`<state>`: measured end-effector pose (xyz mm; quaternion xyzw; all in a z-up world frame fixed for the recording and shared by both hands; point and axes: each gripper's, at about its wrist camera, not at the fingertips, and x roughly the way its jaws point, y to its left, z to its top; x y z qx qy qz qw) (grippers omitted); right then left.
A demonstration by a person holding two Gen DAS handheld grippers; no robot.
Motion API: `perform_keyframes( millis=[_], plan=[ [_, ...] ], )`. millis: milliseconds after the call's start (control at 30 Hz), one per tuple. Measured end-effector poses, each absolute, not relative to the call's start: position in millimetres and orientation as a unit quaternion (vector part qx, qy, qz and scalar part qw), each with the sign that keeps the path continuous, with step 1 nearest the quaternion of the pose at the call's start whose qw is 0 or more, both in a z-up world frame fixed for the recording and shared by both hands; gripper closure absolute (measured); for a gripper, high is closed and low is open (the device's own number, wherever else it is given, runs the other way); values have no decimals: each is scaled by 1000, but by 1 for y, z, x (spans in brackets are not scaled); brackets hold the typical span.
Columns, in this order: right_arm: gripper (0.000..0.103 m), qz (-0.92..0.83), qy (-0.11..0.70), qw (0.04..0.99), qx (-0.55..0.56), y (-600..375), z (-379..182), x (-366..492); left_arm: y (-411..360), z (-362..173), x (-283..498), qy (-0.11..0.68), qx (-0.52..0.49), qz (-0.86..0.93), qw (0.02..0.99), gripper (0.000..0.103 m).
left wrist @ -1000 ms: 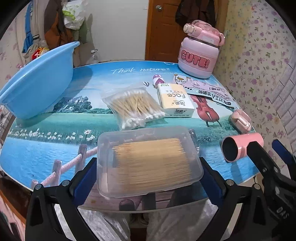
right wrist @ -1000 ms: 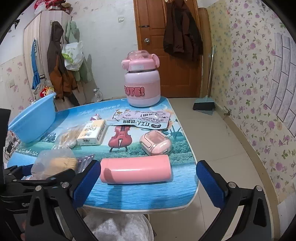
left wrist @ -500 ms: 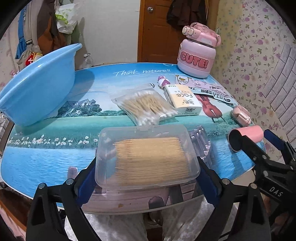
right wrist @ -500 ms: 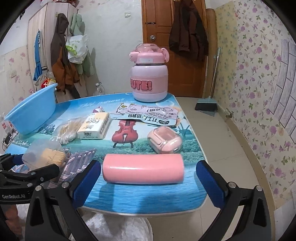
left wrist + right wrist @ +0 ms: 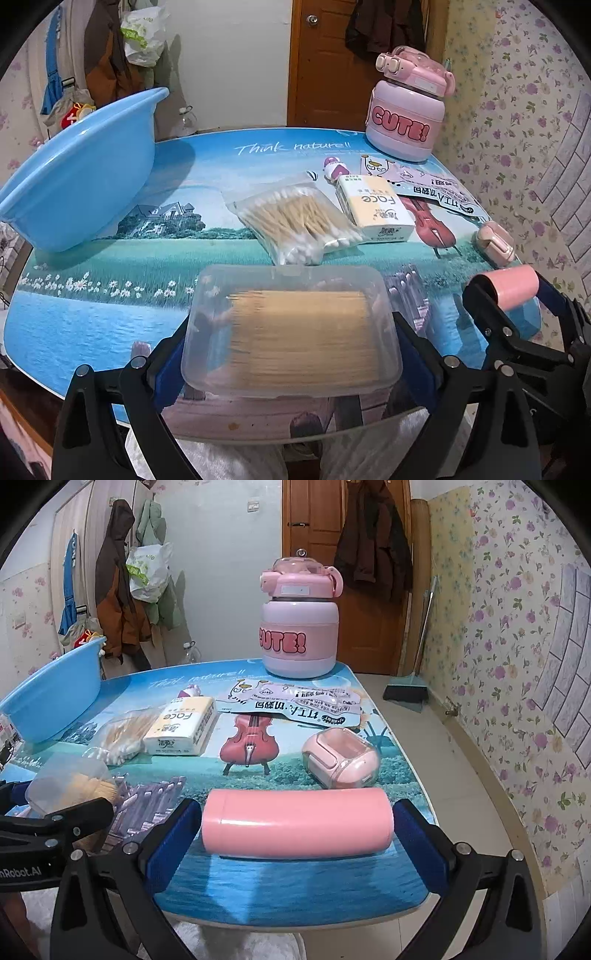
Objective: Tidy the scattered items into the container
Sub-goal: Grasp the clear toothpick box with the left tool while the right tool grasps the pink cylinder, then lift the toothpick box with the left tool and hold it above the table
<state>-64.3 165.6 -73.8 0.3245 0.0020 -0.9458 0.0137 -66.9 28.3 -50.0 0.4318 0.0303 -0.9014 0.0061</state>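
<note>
The left claw (image 5: pixel 291 343) sits at 6 o'clock in its own view, blue pads pressed on both ends of a clear toothpick box (image 5: pixel 291 332), held level. The right claw (image 5: pixel 295 830) is likewise low at 6 o'clock, pads clamped on both ends of a pink cylinder (image 5: pixel 295 825), lying crosswise.

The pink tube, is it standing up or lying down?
Lying down. The pink tube lies sideways between the right hand-held gripper pads.
</note>
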Motion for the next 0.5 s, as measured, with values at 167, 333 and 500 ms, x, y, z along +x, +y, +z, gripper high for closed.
perform_keyframes(
  millis=[167,333,500],
  plan=[
    [4,-947,-7,11,321,170,-74,-66,32,-53,-65,10,417,-909,14,12],
    [15,-944,-4,16,329,168,-79,-68,31,-54,-64,7,408,-913,6,8],
    [15,-945,-4,18,327,168,-80,-67,31,-55,-62,4,400,-917,3,4]
  ],
)
